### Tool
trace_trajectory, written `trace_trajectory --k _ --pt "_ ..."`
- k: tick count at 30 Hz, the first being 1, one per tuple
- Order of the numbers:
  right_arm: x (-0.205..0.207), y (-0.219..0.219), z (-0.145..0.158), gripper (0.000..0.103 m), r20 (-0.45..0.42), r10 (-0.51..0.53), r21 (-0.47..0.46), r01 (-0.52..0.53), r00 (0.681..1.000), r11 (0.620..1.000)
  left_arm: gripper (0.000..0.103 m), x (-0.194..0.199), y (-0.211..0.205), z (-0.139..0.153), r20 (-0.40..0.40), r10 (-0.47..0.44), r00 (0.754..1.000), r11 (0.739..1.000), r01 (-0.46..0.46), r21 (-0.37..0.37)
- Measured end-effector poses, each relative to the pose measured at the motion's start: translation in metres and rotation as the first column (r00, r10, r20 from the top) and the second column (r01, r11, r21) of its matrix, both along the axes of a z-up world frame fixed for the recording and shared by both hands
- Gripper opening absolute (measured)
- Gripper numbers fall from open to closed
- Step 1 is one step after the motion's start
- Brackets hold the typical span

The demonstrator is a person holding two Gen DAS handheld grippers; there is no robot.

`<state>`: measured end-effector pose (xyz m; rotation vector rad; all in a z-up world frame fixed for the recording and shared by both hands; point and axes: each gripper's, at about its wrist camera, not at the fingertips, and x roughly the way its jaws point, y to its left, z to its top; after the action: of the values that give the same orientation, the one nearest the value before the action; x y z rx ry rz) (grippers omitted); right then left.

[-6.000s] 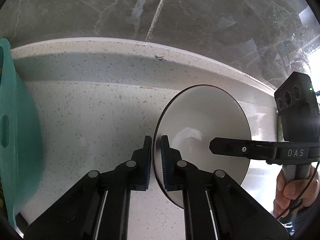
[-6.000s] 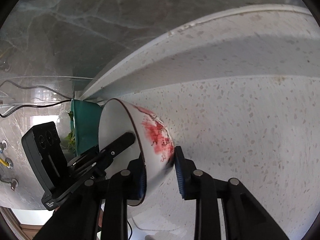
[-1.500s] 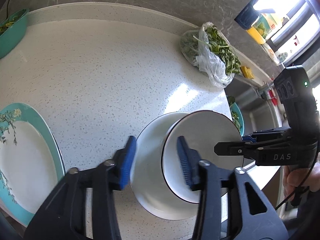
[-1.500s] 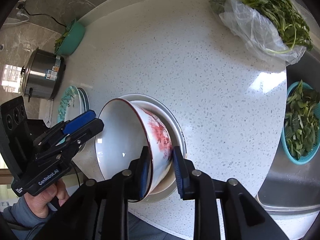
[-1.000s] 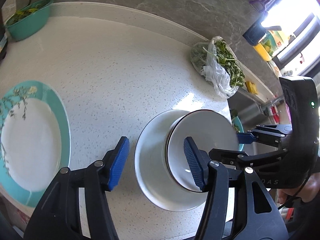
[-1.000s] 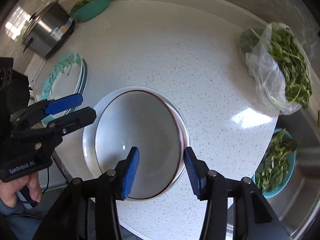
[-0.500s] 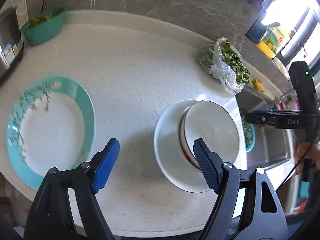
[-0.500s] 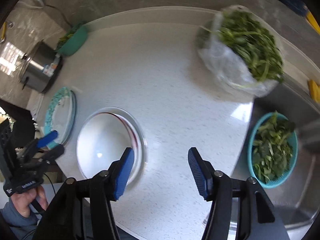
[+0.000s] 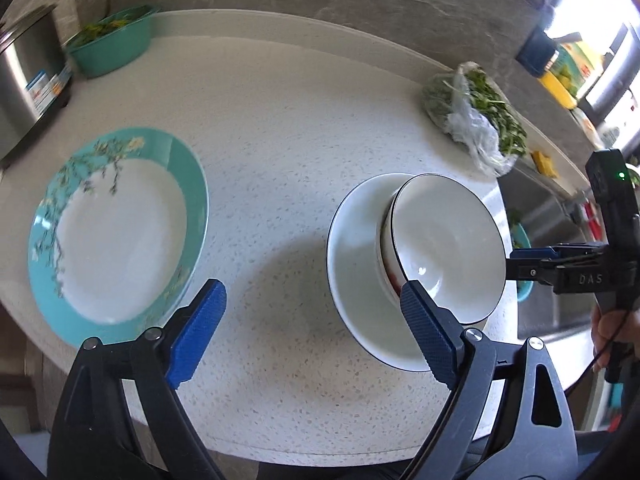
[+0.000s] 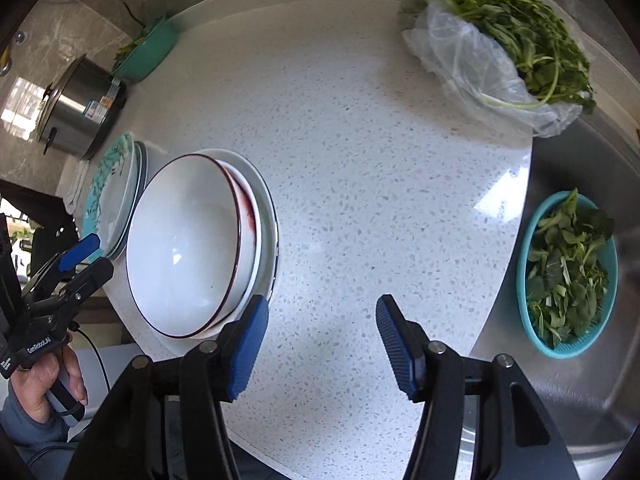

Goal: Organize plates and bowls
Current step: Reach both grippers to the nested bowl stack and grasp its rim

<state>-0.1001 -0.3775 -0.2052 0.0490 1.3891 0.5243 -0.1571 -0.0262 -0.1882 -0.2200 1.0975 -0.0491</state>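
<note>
A white bowl with a dark rim and red pattern (image 9: 444, 240) sits nested in a larger white bowl (image 9: 352, 264) near the counter's front right. It also shows in the right wrist view (image 10: 188, 248), inside the larger bowl (image 10: 266, 208). A teal-rimmed floral plate (image 9: 116, 224) lies to the left, seen stacked in the right wrist view (image 10: 116, 200). My left gripper (image 9: 312, 320) is open and empty above the counter between plate and bowls. My right gripper (image 10: 320, 332) is open and empty, just right of the bowls.
A plastic bag of greens (image 10: 508, 44) lies at the back right. A teal basket of leaves (image 10: 568, 272) sits in the steel sink (image 10: 580, 380). A teal bowl of greens (image 9: 112, 46) and a steel cooker (image 10: 76, 108) stand at the back left. The counter edge (image 9: 320, 452) runs just below the grippers.
Both grippers let go of the bowls, opened wide and drew back. The red-patterned bowl now rests nested in the larger white bowl.
</note>
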Motion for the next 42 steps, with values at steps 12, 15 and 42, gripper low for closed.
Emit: trace_trajectory --k 12,15,42 --pt "0.022 0.001 -0.007 0.061 0.013 0.149 -0.003 -0.149 0.989 0.989 0.103 -0.026 -0.012 -0.021 -0.057 0.158 0.986 0.987 -0.157 0.014" --pt "0.020 0.003 -0.003 0.063 0.014 0.180 0.024 -0.180 0.984 0.983 0.103 -0.029 -0.010 -0.025 -0.064 0.189 0.980 0.982 -0.189 0.008" --pt "0.062 0.032 -0.029 0.067 -0.011 0.360 0.054 -0.359 0.933 0.932 0.067 0.010 0.006 -0.067 -0.165 0.232 0.959 0.969 -0.242 -0.045"
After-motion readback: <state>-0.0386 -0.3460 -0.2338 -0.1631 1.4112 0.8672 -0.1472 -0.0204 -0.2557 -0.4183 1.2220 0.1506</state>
